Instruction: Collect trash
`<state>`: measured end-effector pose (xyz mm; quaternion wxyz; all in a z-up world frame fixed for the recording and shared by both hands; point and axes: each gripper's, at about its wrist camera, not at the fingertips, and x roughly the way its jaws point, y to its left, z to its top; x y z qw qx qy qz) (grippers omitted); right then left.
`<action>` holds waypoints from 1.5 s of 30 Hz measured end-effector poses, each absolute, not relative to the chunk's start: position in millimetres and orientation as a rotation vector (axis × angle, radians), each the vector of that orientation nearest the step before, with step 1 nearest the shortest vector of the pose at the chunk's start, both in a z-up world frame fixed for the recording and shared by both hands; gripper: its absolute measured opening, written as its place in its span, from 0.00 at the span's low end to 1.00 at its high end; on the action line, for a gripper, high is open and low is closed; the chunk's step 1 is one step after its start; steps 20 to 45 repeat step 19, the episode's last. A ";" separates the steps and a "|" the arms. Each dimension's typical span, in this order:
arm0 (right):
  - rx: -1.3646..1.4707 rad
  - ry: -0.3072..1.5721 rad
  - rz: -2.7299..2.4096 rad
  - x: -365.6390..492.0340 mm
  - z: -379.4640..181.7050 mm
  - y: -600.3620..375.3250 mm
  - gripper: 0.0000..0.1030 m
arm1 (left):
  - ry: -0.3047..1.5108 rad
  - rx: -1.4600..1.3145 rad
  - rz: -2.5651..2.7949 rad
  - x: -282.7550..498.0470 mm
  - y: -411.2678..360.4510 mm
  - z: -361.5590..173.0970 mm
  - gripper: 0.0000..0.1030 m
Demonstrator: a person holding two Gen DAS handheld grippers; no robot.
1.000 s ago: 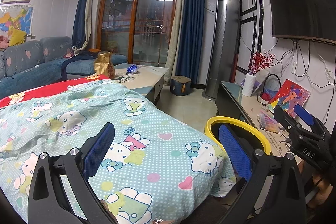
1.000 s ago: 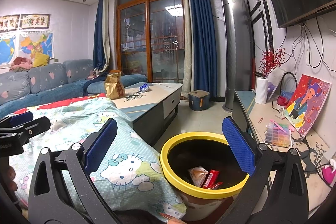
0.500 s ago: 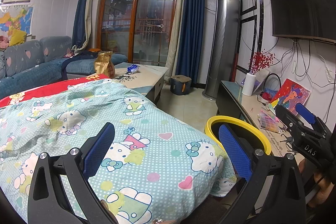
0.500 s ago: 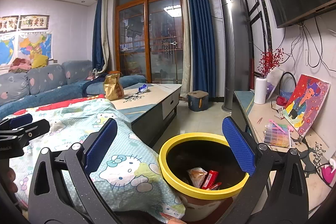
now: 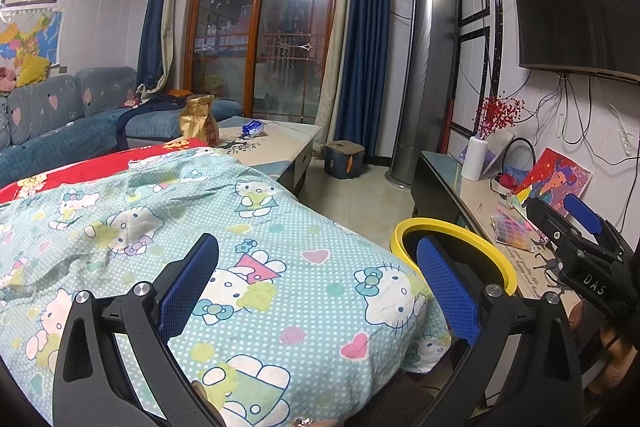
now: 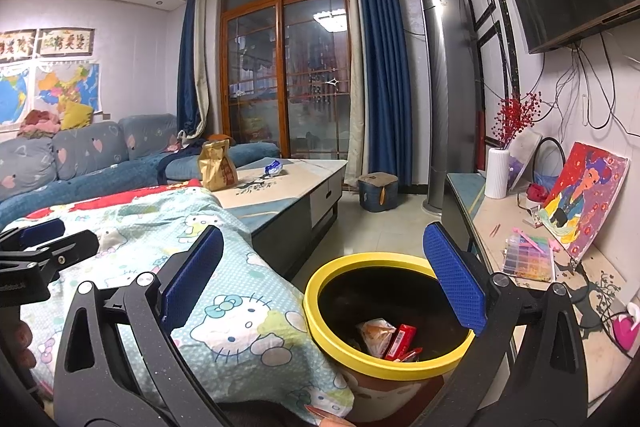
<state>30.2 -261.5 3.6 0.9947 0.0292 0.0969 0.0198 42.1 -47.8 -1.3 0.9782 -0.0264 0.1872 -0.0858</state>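
Observation:
A yellow-rimmed trash bin stands on the floor beside the covered table; it also shows in the left wrist view. Inside lie a clear wrapper and a red packet. My right gripper is open and empty, held above the bin's near rim. My left gripper is open and empty above the Hello Kitty cloth. A brown paper bag and a blue wrapper sit on the far coffee table.
A TV bench with a white vase, a painting and a bead box runs along the right wall. A sofa is at left. A small stool and a tall air conditioner stand at the back.
Both grippers have barely shifted; the right gripper drifted slightly, so the bin sits a little more to the left in its view. Both stay open and empty.

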 end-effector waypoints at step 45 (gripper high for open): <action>-0.022 0.536 0.839 89.8 44.3 44.4 0.90 | 0.625 -0.289 0.700 -22.4 282.7 -35.1 0.94</action>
